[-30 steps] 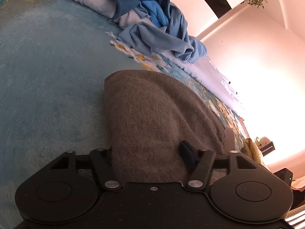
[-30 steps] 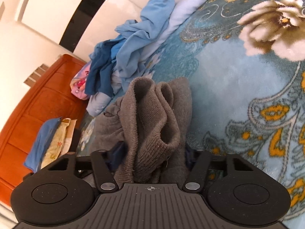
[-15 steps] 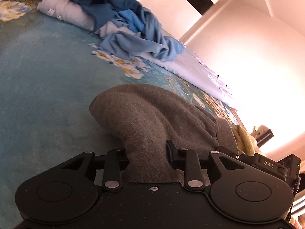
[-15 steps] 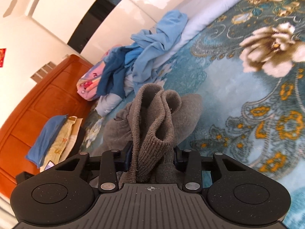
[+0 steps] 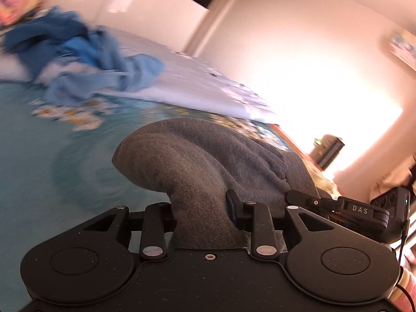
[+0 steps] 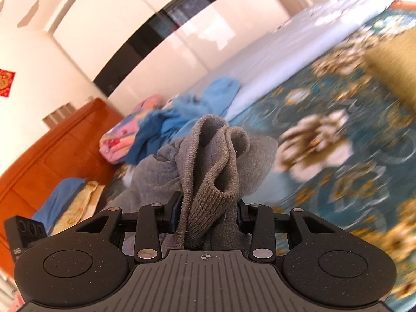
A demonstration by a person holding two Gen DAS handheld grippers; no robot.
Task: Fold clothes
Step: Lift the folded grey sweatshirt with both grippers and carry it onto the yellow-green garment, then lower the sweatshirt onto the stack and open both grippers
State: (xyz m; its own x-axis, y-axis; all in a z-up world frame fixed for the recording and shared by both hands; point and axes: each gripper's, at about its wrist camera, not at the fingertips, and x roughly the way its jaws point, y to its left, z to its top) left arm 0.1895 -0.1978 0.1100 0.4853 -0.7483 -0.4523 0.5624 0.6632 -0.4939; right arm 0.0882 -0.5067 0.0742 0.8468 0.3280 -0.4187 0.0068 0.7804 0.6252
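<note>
Got both tongs, left tongs (image 5: 201,214) and right tongs (image 6: 206,214), clamped on the grey knit sweater (image 5: 197,161), lifting one edge off the teal floral bedspread (image 5: 31,156) so it hangs straight for folding.

— Walls?

— Pale walls (image 6: 65,59), plain, with a glossy white wardrobe front (image 6: 145,49) crossed by one dark band (image 6: 161,26). A red paper decoration (image 6: 6,82) hangs at the left.

— Furniture?

— A bed under a teal floral blanket (image 6: 338,182), white sheet (image 6: 280,57) along its far side, orange-brown wooden headboard (image 6: 52,153).

— Light?

— Strong glare washes out the far corner (image 5: 338,83); detail there cannot be read.
</note>
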